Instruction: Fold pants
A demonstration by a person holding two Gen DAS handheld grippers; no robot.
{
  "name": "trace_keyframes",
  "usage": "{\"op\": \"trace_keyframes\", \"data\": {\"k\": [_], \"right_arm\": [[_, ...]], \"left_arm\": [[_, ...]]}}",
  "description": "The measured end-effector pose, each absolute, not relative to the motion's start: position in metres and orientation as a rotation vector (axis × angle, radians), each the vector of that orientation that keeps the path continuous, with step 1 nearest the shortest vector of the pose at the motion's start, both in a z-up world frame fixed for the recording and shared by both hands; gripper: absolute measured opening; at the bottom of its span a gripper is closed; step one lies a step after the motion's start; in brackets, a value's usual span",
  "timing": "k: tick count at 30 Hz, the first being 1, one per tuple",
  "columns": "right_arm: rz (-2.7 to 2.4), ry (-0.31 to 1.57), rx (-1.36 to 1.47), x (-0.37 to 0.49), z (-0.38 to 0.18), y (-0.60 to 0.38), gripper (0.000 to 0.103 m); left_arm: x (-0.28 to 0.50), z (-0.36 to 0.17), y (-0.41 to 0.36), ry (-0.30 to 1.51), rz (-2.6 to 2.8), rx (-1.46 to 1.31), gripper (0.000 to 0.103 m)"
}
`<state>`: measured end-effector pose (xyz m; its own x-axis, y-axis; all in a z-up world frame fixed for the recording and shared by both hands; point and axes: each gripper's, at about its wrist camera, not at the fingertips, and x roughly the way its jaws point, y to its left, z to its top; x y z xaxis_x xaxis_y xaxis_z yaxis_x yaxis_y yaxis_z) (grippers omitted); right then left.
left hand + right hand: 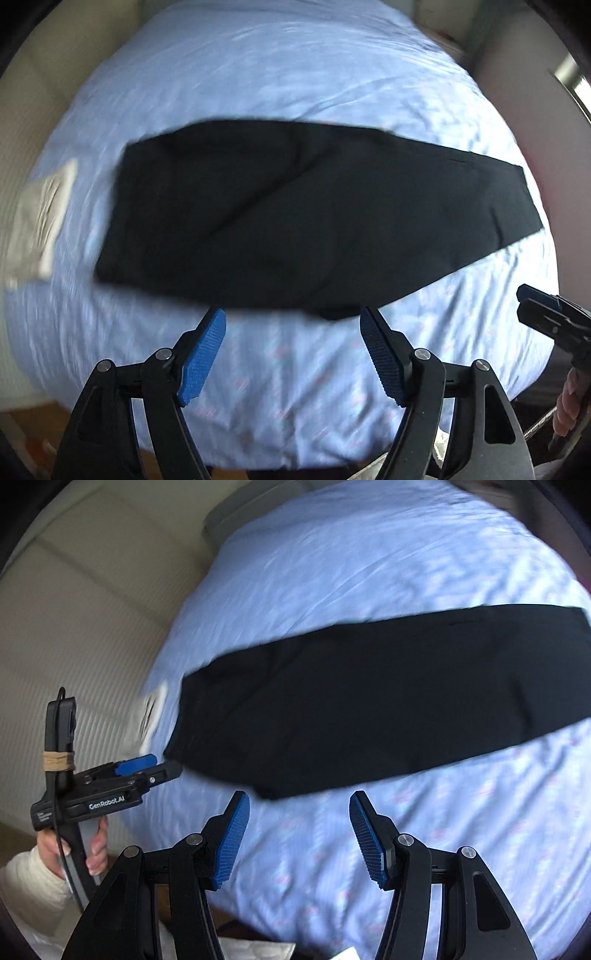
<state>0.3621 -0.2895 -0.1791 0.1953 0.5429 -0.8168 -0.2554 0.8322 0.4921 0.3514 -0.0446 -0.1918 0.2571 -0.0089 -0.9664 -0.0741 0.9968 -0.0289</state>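
Black pants [295,221] lie flat as one long band across a light blue bed cover [280,74]. In the right wrist view the same pants [388,701] stretch from lower left to upper right. My left gripper [293,321] hovers over the bare cover just in front of the pants' near edge, open, with nothing between its blue pads. My right gripper [299,805] is also open and empty, near the pants' near edge. The left gripper [162,766] shows from the side in the right wrist view, held by a hand. The right gripper's fingertips [532,295] show at the right edge of the left wrist view.
A white folded item [40,221] lies on the bed's left side, next to the pants' end. A cream padded wall [81,627] borders the bed on the left. A white sleeve [29,882] and a hand [96,853] are at lower left. Wooden floor [33,424] shows below the bed.
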Motion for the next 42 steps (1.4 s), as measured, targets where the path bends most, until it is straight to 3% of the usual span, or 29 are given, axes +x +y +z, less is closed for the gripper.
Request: {"op": "trace_keyframes", "data": {"k": [8,18,22,26,35,39,42], "right_arm": [[0.687,1.369,0.127,0.34,-0.239,-0.188,0.058],[0.651,1.421,0.05,0.357,-0.315,-0.143,0.058],[0.629,1.365,-0.036,0.367,-0.307,-0.135,0.058],[0.67,1.184,-0.103,0.367,-0.269,-0.128,0.058],[0.693,1.347,-0.091,0.381,-0.323,-0.121,0.058],[0.694,1.313,-0.1,0.383,-0.317,-0.124,0.048],[0.715,1.224,-0.115,0.387,-0.299,-0.116,0.046]], "left_arm": [[0.293,-0.225,0.023,1.315,0.216,-0.199,0.075],[0.248,-0.284,0.026,1.296,0.304,-0.465,0.075],[0.234,-0.294,0.022,1.304,0.315,-0.52,0.075],[0.222,-0.288,0.022,1.291,0.328,-0.511,0.075],[0.216,-0.285,0.03,1.281,0.361,-0.513,0.075],[0.214,-0.285,0.025,1.29,0.348,-0.516,0.075],[0.214,-0.286,0.021,1.294,0.344,-0.51,0.075]]}}
